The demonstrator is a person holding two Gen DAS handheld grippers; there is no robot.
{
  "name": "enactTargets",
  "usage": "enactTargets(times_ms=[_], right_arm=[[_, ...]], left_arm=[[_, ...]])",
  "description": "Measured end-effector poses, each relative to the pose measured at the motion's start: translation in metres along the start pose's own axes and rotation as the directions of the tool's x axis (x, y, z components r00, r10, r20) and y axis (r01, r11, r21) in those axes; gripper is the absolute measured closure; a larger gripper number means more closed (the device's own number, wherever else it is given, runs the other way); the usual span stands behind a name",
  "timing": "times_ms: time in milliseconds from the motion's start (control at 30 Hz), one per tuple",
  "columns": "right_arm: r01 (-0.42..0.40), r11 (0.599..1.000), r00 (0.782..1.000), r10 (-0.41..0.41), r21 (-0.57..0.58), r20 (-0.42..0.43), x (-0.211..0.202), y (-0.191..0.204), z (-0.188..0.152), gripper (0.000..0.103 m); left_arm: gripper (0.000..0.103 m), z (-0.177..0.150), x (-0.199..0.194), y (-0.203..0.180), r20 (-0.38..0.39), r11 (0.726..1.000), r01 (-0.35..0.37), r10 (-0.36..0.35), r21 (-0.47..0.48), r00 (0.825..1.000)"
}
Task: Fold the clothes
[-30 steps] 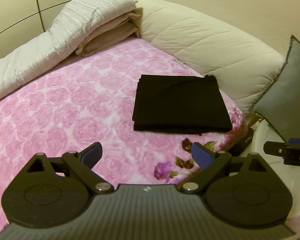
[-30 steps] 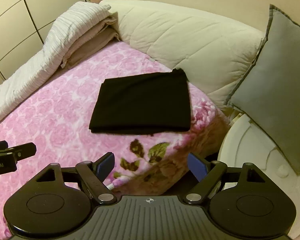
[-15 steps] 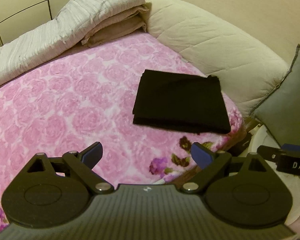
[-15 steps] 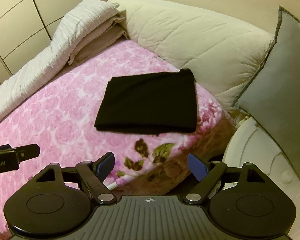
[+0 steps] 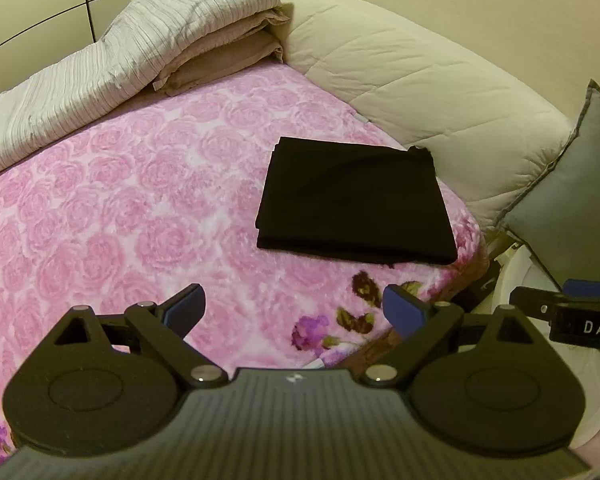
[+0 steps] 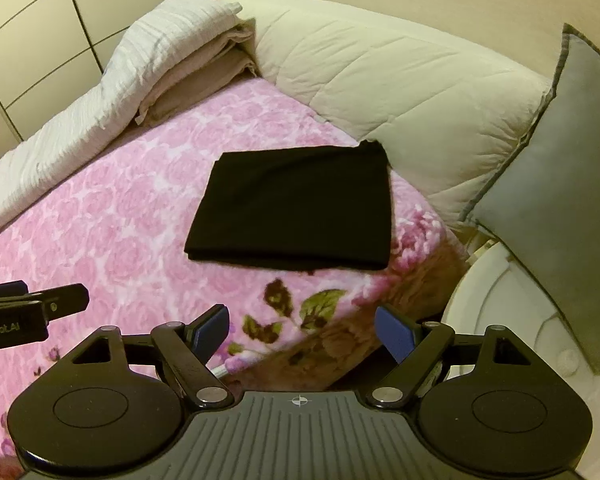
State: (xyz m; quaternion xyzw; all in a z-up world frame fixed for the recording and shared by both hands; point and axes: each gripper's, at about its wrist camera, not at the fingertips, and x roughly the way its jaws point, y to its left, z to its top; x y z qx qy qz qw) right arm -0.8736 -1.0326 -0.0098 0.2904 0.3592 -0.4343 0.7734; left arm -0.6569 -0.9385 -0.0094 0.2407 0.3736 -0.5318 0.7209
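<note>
You are holding your left tool [image 5: 294,310] and right tool [image 6: 302,330] with their jaws spread wide, pinching nothing. The folded black cloth [image 5: 354,200] is lying flat on the pink blanket [image 5: 120,200], ahead of both tools and apart from them. Beyond it a cream duvet [image 6: 400,80] is lying, and a grey cushion [image 6: 560,180] is leaning to your right.

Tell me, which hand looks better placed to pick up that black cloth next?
Probably the right. From the right gripper the black cloth lies almost straight ahead; from the left gripper it sits off to the right. Both have open, empty jaws.
</note>
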Motion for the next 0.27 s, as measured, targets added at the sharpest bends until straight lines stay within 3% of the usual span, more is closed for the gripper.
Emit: enactTargets(times_ms=[267], right_arm=[[-0.003, 1.000, 1.000, 0.003, -0.007, -0.002, 0.0007, -0.0017, 0.0000, 0.020]], left_arm=[[0.009, -0.0007, -0.0006, -0.0057, 0.025, 1.000, 0.003, -0.004, 0.026, 1.000]])
